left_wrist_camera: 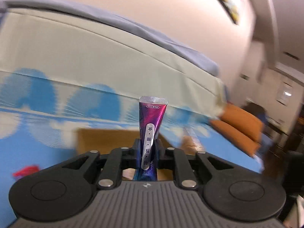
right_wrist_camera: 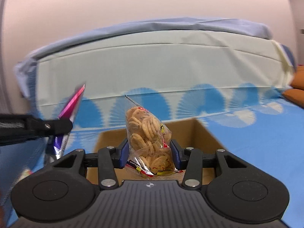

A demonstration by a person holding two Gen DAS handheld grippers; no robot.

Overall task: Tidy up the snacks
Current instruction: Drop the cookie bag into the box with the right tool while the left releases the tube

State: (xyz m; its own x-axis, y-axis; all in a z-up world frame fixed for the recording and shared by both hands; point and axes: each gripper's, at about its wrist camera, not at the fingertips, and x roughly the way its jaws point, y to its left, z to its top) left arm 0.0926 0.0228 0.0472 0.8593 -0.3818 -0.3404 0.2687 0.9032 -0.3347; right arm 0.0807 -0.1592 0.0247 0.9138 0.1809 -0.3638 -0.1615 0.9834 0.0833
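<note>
Left tongs (left_wrist_camera: 147, 150) clamp purple packet (left_wrist_camera: 152, 117) upright; right tongs (right_wrist_camera: 150, 152) grip cookie bag (right_wrist_camera: 148, 133) upright.

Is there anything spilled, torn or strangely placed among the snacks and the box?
Nothing stands out. The purple stick packet and the clear bag of crackers each sit sealed between closed jaws, and the cardboard box stands open and upright on the blue sheet. No spill shows.
</note>
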